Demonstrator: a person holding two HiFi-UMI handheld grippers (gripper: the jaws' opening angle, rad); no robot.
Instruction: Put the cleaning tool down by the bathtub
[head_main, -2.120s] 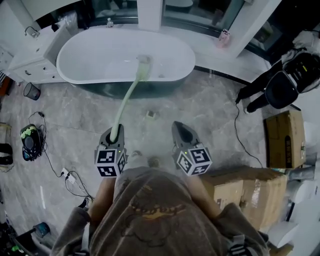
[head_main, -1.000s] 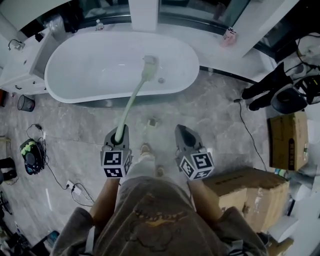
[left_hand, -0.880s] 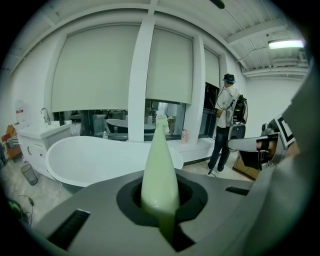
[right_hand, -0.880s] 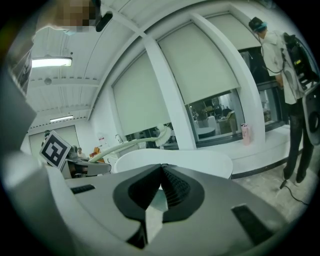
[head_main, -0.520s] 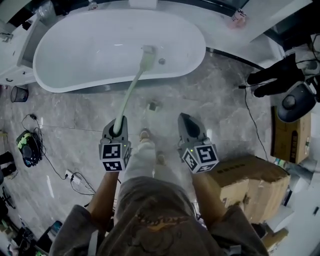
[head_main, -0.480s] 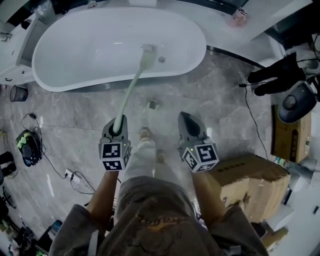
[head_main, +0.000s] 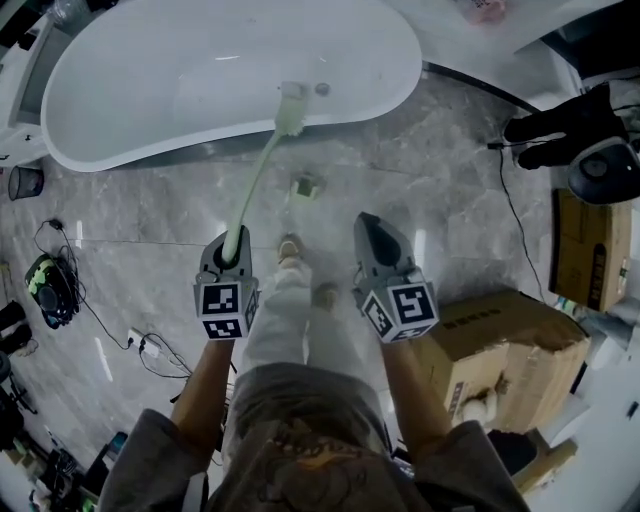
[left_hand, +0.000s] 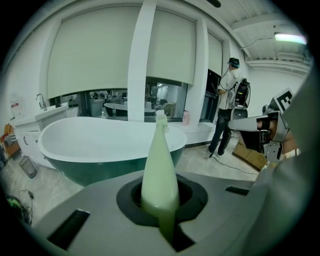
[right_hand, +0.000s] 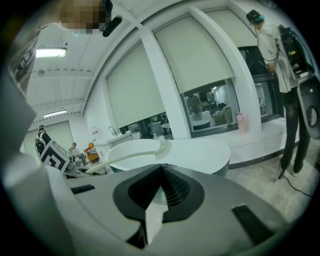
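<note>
Cleaning tool (head_main: 256, 177): one; bathtub (head_main: 180, 60): one

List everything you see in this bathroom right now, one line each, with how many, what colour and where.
bathtub: one, white, top of the head view
cleaning tool: one, pale green, head at the tub's near rim
cardboard boxes: two, brown, floor at the right
waste bin: one, dark, floor left of the tub
cables: several, black and white, floor at the left
other person: one, dark trousers, standing at the right
left gripper: one, grey, shut on the tool's handle
right gripper: one, grey, shut, holding nothing
</note>
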